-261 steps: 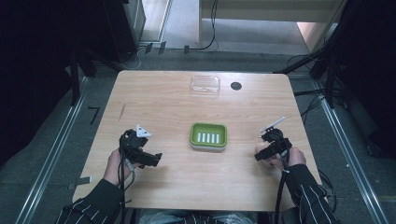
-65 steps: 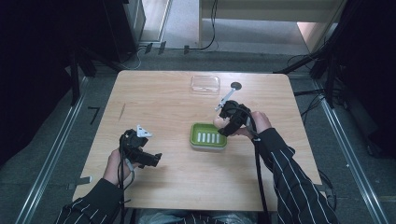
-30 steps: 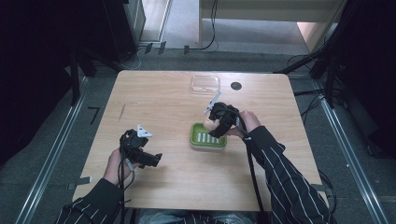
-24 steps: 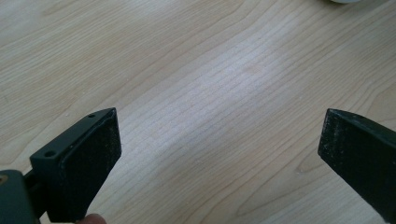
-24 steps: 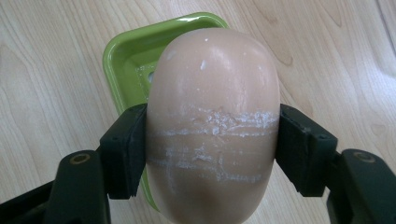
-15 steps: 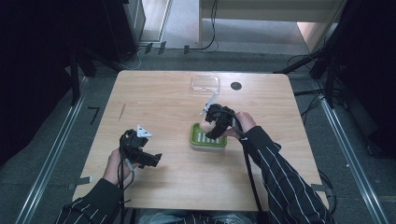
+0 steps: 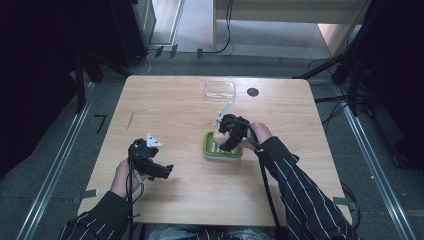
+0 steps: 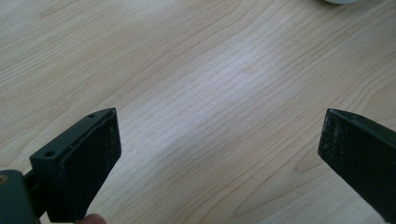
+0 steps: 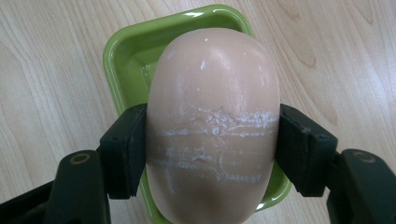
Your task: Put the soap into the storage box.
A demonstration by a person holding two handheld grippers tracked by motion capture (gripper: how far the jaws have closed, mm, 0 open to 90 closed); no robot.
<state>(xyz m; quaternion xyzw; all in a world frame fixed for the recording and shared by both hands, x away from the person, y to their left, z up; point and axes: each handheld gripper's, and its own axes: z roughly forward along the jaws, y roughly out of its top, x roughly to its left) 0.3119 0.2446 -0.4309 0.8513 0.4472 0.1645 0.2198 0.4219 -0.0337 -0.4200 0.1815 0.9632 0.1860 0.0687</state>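
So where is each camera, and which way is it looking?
High view: above the table, looking down; both striped sleeves, left gripper, right gripper.
Left gripper view: on that gripper, facing bare wood between open jaws.
Right gripper view: on that gripper, looking down at the soap pinched over the green dish.
Shared: high and right gripper views show soap and dish.

black claws point(image 9: 212, 154), trailing cables, dark pinstriped sleeves point(image 7: 305, 200).

The soap point(image 9: 212, 121) hides most of the green dish point(image 9: 126, 56); the picture's lower edge cuts its end off.
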